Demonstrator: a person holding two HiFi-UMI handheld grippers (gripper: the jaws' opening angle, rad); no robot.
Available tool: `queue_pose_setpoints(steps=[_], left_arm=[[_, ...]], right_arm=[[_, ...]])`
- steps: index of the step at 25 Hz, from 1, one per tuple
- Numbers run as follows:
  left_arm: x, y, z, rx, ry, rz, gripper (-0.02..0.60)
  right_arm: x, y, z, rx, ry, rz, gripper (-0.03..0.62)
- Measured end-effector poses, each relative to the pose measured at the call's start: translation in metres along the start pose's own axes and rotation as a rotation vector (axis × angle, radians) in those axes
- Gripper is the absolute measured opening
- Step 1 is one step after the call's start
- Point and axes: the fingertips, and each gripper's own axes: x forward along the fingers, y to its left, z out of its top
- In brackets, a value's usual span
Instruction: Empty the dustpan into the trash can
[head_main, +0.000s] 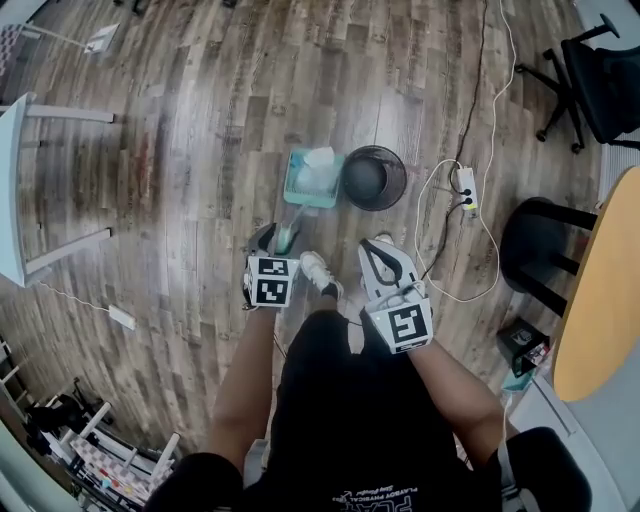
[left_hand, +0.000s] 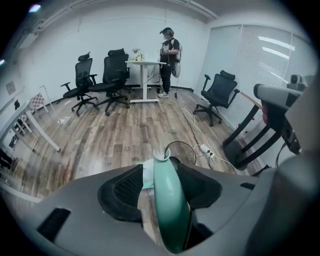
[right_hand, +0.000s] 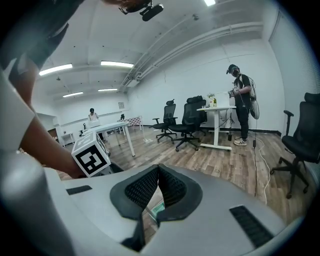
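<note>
Left claw (left_hand: 159, 169) is spread wide with the dustpan's mint green handle (left_hand: 170, 210) running up between the pads. It sits closer to the right pad, with a strip of floor showing on the left side, so I'd say it's straddling the handle rather than pinching it. Right claw (right_hand: 156, 172) has its tips pressed together with nothing in them, and it hangs a bit off to the side over the wood floor (head_main: 200, 120). The dustpan (head_main: 298, 193) is flat on the floor with some white crumpled paper (head_main: 320, 160) in the tray, and it's sitting right beside the black mesh trash can (head_main: 392, 190), nearly touching it. My guess is the thing is light, stiff plastic, so weight is no issue. The handle looks smooth and rounded though, so it could twist or slip in a lazy grip. I'd clamp it square across the handle, partway up where it's thickest. The paper is loose and will probably slide off the moment the tray tips, so I'd keep it level until the lip is over the can.
</note>
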Motion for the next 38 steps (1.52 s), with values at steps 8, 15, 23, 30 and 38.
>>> queue_pose_setpoints(steps=[8, 15, 23, 30, 38], left_arm=[[0.019, -0.001, -0.002, -0.044, 0.02, -0.016, 0.221], [0.03, 0.005, -0.007, -0.064, 0.046, 0.026, 0.132], [0.032, 0.004, -0.011, -0.01, 0.055, 0.098, 0.098], [0.024, 0.004, -0.02, -0.03, 0.04, 0.129, 0.097], [-0.015, 0.008, -0.032, 0.001, -0.003, 0.159, 0.097]], right_arm=[[-0.003, -0.007, -0.014, -0.001, 0.03, -0.006, 0.023], [-0.008, -0.013, -0.02, 0.013, 0.052, -0.013, 0.023], [-0.008, -0.021, -0.024, 0.017, 0.063, -0.026, 0.023], [-0.015, -0.018, -0.023, 0.013, 0.061, -0.026, 0.023], [-0.022, -0.002, -0.021, -0.003, 0.062, -0.025, 0.023]])
